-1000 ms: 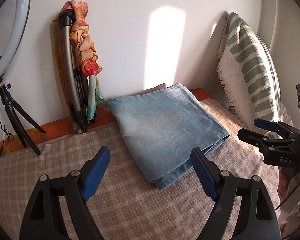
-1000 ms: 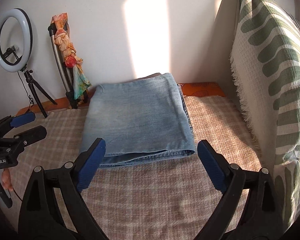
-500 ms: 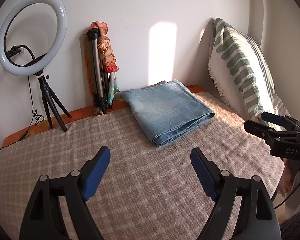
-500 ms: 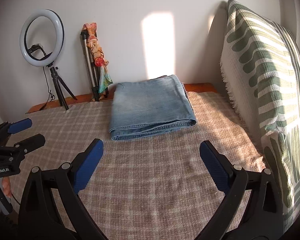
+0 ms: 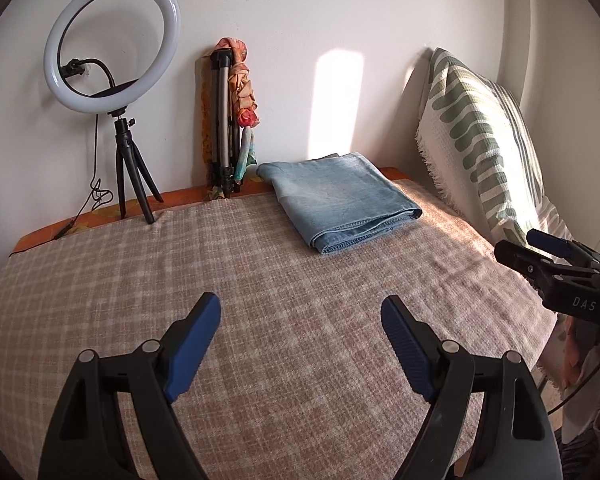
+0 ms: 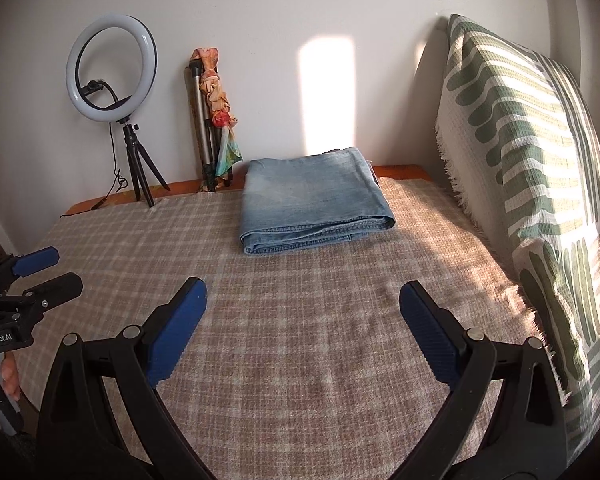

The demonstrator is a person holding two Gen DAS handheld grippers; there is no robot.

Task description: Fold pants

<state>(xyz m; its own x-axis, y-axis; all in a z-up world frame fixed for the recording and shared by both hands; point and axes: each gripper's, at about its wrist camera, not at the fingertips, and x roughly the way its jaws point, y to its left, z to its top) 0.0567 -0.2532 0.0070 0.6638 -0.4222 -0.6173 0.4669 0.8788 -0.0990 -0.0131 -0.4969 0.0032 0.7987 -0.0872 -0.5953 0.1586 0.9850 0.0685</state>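
Light blue denim pants (image 5: pixel 340 200) (image 6: pixel 312 196) lie folded into a flat rectangle at the far side of the bed, near the wall. My left gripper (image 5: pixel 301 308) hovers open over the plaid blanket, well short of the pants, with nothing between its blue pads. My right gripper (image 6: pixel 302 292) is open too, empty, and equally far back from the pants. Each gripper shows at the edge of the other's view: the right gripper (image 5: pixel 540 248) at the right edge, the left gripper (image 6: pixel 44 272) at the left edge.
A beige plaid blanket (image 5: pixel 260 280) covers the bed. A ring light on a small tripod (image 5: pixel 112 44) and a folded tripod wrapped in an orange scarf (image 5: pixel 232 112) stand by the wall. A green-and-white pillow (image 6: pixel 520 152) leans at the right.
Both grippers have drawn back from the folded pants toward the near side of the bed, so the pants look smaller and farther. Both stayed open and empty.
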